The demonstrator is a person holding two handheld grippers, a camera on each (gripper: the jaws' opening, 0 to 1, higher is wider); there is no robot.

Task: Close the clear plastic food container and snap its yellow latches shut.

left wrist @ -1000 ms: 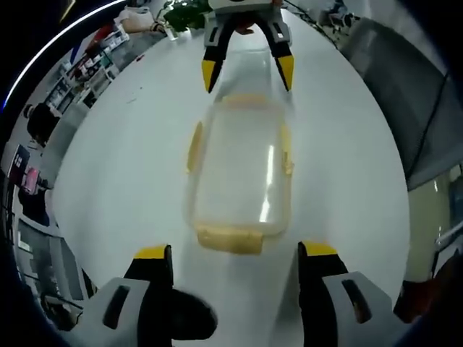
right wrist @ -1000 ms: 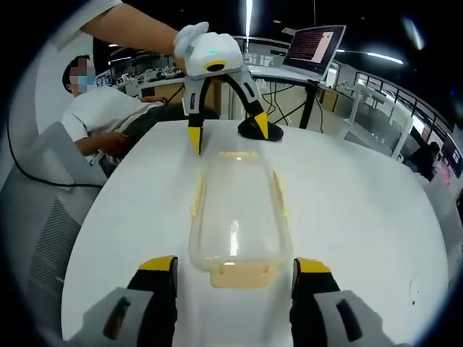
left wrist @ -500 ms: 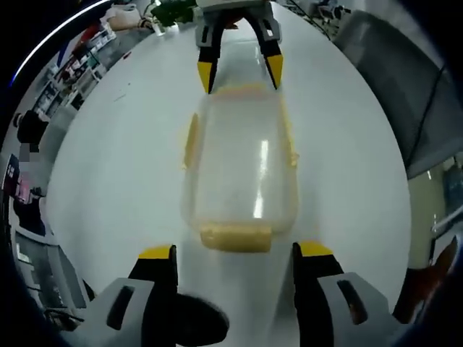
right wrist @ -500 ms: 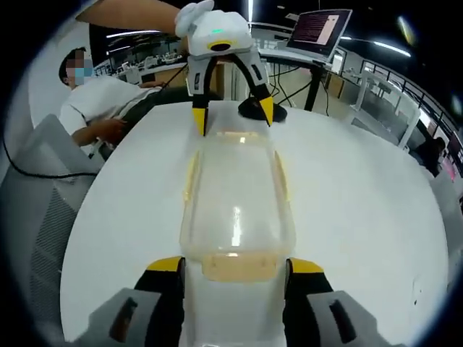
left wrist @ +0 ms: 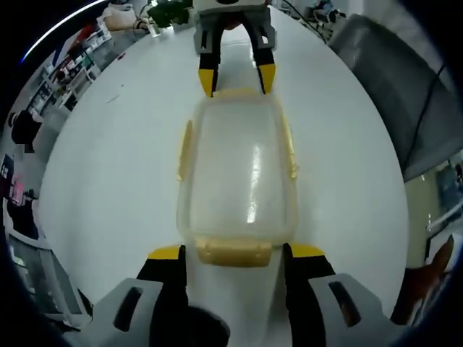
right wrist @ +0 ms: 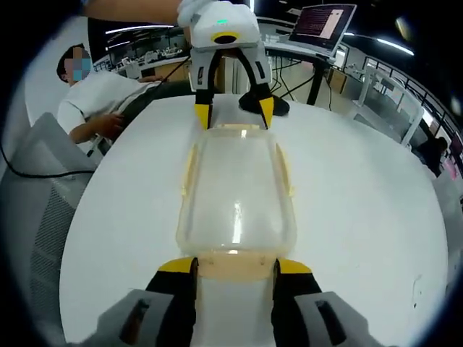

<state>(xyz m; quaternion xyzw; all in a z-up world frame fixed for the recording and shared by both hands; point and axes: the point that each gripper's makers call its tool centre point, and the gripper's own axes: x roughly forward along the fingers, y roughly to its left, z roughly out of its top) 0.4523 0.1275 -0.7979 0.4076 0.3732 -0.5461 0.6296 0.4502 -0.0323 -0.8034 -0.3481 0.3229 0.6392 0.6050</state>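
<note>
On white table, container lid sits on. Left gripper and right gripper, jaws spread, straddle opposite end latches. Side latches look unsnapped; latching remains.

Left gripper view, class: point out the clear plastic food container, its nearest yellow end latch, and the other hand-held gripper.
clear plastic food container [left wrist: 239, 173], left gripper view, centre of the lid.
yellow end latch [left wrist: 234, 251], left gripper view, middle of the flap.
right hand-held gripper [left wrist: 234, 76], left gripper view, midway between its yellow fingertips.
</note>
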